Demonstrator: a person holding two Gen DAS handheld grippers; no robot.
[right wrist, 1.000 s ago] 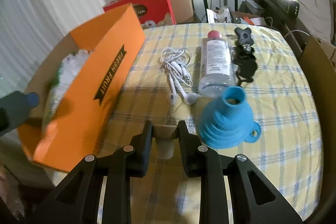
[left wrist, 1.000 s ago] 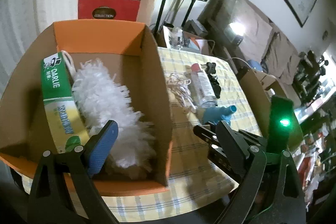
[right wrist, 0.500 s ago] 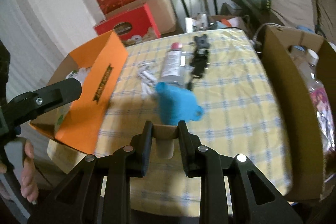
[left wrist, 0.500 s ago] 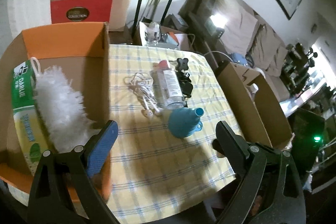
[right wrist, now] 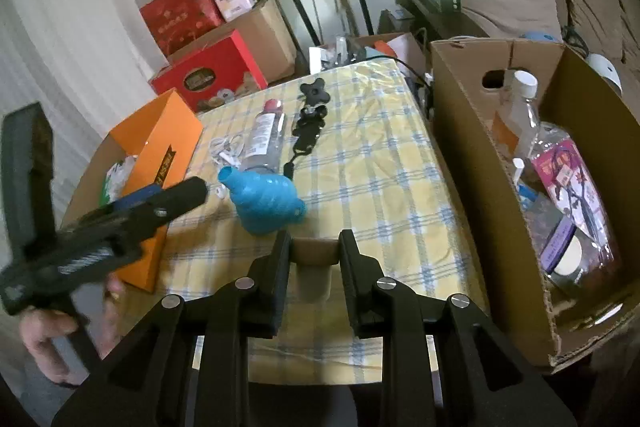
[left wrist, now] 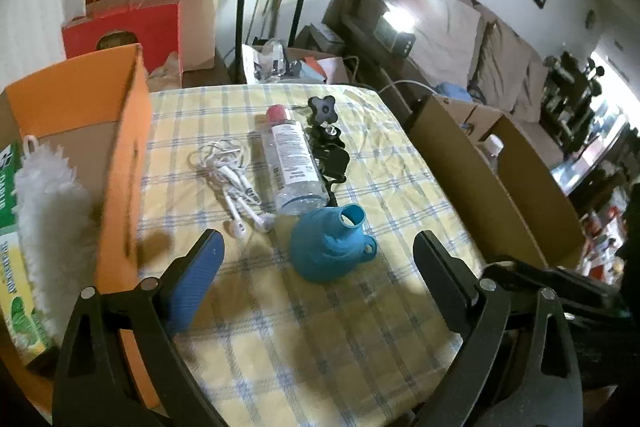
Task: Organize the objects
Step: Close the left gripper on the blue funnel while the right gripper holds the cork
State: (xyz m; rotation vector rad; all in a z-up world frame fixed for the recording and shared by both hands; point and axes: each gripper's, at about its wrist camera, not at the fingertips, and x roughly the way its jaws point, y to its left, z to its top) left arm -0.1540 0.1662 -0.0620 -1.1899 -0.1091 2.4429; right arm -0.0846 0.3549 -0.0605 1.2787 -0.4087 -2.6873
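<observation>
Funnel (left wrist: 328, 251), blue and ribbed, is lying on its side on the checked tablecloth (left wrist: 360, 347), and everything else is sitting around it. Just behind the funnel a clear bottle (left wrist: 294, 167) with a pink cap is lying lengthwise, its base almost touching the funnel's spout. To the left of the funnel white earphones (left wrist: 232, 179) are lying in a loose tangle, and behind the funnel, on the bottle's right side, a black strap with a knob (left wrist: 326, 135) is stretching away toward the far edge. Further left of the funnel an orange box (left wrist: 120, 155) is standing open, holding a white fluffy duster (left wrist: 52, 219) and a green packet (left wrist: 8, 267). Well to the right of the funnel a brown cardboard box (right wrist: 472, 155) is holding a large clear bottle (right wrist: 528, 107) and a pink-labelled packet (right wrist: 568, 179).

The left gripper (left wrist: 318, 253) is hovering above the near side of the funnel with its fingers spread wide and nothing between them; one finger is wearing a blue pad (left wrist: 196, 279). The right gripper (right wrist: 314, 249) is hanging nearer the table's front edge, to the right of the funnel, its fingers drawn narrow and pinching a small tan cork-like piece (right wrist: 314, 267). In the right wrist view the left gripper (right wrist: 172, 197) is showing in a bare hand (right wrist: 48, 331) beside the orange box.
</observation>
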